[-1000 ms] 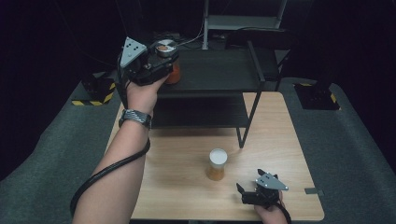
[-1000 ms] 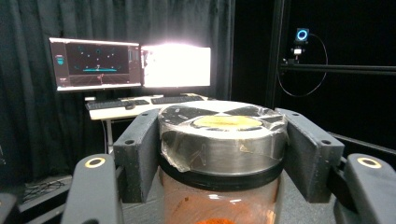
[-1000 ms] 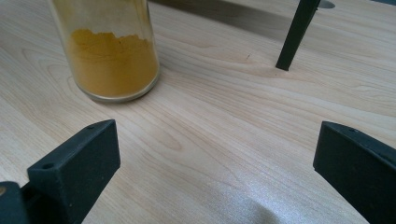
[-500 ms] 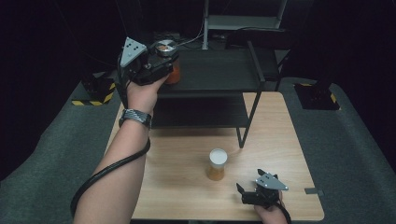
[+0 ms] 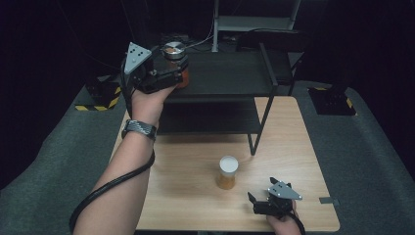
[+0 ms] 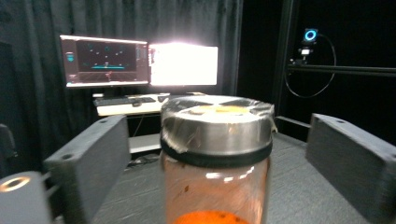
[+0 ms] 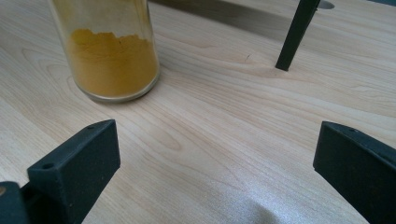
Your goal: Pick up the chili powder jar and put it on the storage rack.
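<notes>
A pale wooden desk (image 5: 195, 196) fills the lower middle of the high view, with grey carpet around it and a dark room behind. A black shelf (image 5: 230, 73) stands over the desk's far half. In the left gripper view, two monitors (image 6: 140, 63) glow at upper left.

A silver-lidded jar (image 5: 174, 58) holding orange powder stands on the shelf top at upper left of the high view; its lid is taped over. The left claw (image 5: 171, 66) is spread, its jaws on either side of the jar without touching.

A white-capped jar (image 5: 228, 172) of yellow powder stands at lower centre of the desk. The right claw (image 5: 257, 203) rests spread just beside it, at lower right.
</notes>
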Action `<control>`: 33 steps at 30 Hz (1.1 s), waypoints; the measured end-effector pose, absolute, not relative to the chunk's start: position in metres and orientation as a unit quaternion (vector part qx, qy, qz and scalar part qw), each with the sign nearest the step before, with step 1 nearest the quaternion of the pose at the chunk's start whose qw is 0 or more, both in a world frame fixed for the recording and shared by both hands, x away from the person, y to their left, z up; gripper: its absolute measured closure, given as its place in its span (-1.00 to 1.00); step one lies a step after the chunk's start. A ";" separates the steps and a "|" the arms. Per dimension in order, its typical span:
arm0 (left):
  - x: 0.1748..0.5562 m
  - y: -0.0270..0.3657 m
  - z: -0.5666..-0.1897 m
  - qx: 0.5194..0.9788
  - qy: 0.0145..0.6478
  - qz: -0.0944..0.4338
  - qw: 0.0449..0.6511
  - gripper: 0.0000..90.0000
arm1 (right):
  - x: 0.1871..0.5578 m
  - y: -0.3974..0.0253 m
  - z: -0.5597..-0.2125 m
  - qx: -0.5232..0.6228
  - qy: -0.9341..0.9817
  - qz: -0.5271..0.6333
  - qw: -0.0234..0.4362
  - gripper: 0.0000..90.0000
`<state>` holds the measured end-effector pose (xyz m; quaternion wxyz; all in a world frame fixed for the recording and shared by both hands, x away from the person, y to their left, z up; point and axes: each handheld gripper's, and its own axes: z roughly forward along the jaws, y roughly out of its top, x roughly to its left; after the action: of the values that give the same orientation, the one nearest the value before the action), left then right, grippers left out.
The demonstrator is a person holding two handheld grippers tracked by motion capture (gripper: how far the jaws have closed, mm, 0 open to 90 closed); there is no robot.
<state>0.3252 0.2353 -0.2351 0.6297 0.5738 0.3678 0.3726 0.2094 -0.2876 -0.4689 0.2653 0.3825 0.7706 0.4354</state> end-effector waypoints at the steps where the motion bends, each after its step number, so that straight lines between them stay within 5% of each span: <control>1: 0.323 0.237 -0.237 0.571 0.367 0.373 0.633 -0.99 | 0.209 -0.287 -0.469 0.382 0.771 0.435 0.266 -1.00; 33: 0.259 0.257 -0.278 0.594 0.345 0.367 0.628 -0.99 | 0.208 -0.283 -0.468 0.380 0.773 0.426 0.274 -1.00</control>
<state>0.2594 0.2569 -0.2777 0.6279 0.5935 0.3447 0.3670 0.2078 -0.2828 -0.4683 0.2745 0.3805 0.7735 0.4262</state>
